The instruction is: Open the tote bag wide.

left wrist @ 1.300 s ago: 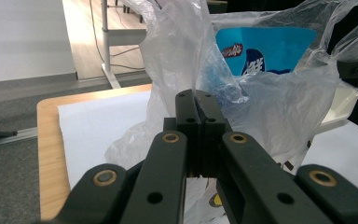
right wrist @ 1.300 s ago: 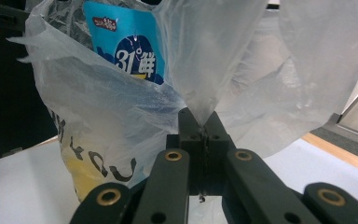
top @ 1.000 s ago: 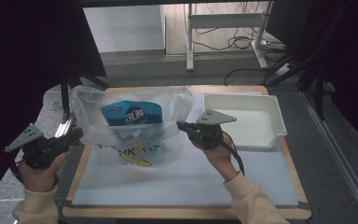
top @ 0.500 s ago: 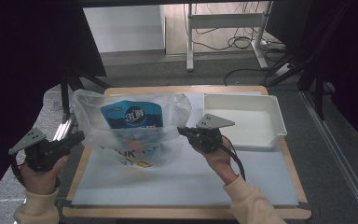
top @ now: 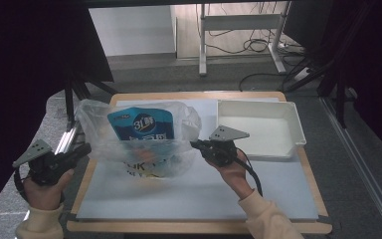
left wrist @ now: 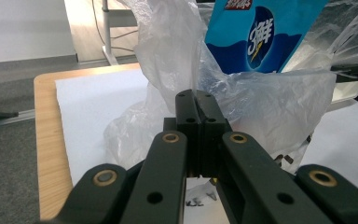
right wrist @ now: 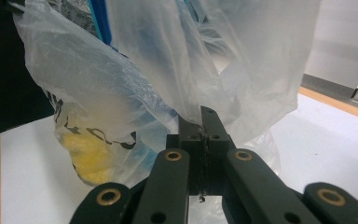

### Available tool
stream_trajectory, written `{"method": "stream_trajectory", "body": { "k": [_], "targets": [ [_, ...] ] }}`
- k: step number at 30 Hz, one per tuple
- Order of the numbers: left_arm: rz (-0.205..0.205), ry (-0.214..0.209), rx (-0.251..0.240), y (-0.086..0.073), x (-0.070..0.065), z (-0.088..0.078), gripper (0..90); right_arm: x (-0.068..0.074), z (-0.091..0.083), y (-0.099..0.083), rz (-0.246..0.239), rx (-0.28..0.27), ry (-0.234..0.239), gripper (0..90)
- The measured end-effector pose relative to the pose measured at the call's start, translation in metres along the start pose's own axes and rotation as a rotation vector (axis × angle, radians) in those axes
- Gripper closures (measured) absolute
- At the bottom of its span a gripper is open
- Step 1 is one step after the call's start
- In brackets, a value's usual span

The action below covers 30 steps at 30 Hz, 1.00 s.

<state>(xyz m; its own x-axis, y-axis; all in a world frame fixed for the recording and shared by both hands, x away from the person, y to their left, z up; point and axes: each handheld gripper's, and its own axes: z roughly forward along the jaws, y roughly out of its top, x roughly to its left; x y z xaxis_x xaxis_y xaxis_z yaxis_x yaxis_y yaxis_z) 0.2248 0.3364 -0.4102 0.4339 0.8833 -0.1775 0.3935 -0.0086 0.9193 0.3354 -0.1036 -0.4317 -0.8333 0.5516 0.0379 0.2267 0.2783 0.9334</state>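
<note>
A clear plastic bag (top: 139, 149) stands on the white mat (top: 199, 194), with a blue packet (top: 140, 124) upright inside and something yellow (right wrist: 91, 156) at the bottom. My left gripper (top: 85, 148) is at the bag's left side. Its jaws are shut on a fold of the plastic (left wrist: 168, 70), as my left gripper (left wrist: 196, 95) shows close up. My right gripper (top: 194, 145) holds the bag's right side, and in its own view my right gripper (right wrist: 204, 114) pinches a strip of the film (right wrist: 186, 70). The bag is stretched between the two.
A white tray (top: 298, 130) sits on the table at the right, just behind my right gripper. The mat covers most of the wooden table (top: 194, 227). Beyond the table are a grey floor, a desk frame (top: 238, 22) and cables.
The bag and my right gripper have sunk very slightly. Both grips are unchanged.
</note>
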Motion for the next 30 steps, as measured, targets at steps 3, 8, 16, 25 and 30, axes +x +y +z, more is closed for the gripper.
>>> {"method": "stream_trajectory", "body": {
  "k": [3, 8, 16, 25, 30],
  "targets": [
    [0.000, -0.001, 0.003, -0.001, 0.001, 0.000, 90.0, 0.000, 0.000, -0.002, 0.000, 0.000, -0.001, 88.7],
    [-0.003, 0.000, 0.007, -0.004, 0.001, 0.001, 90.0, -0.001, 0.002, -0.004, 0.003, 0.011, -0.002, 88.7],
    [-0.013, 0.006, 0.016, -0.009, 0.002, 0.003, 90.0, 0.000, 0.006, -0.009, 0.005, 0.029, 0.005, 88.7],
    [-0.016, 0.005, 0.033, -0.014, 0.002, 0.006, 90.0, 0.000, 0.012, -0.017, 0.014, 0.061, 0.013, 88.7],
    [-0.018, 0.005, 0.040, -0.016, 0.003, 0.008, 90.0, 0.000, 0.014, -0.021, 0.019, 0.073, 0.015, 88.7]
  ]
}}
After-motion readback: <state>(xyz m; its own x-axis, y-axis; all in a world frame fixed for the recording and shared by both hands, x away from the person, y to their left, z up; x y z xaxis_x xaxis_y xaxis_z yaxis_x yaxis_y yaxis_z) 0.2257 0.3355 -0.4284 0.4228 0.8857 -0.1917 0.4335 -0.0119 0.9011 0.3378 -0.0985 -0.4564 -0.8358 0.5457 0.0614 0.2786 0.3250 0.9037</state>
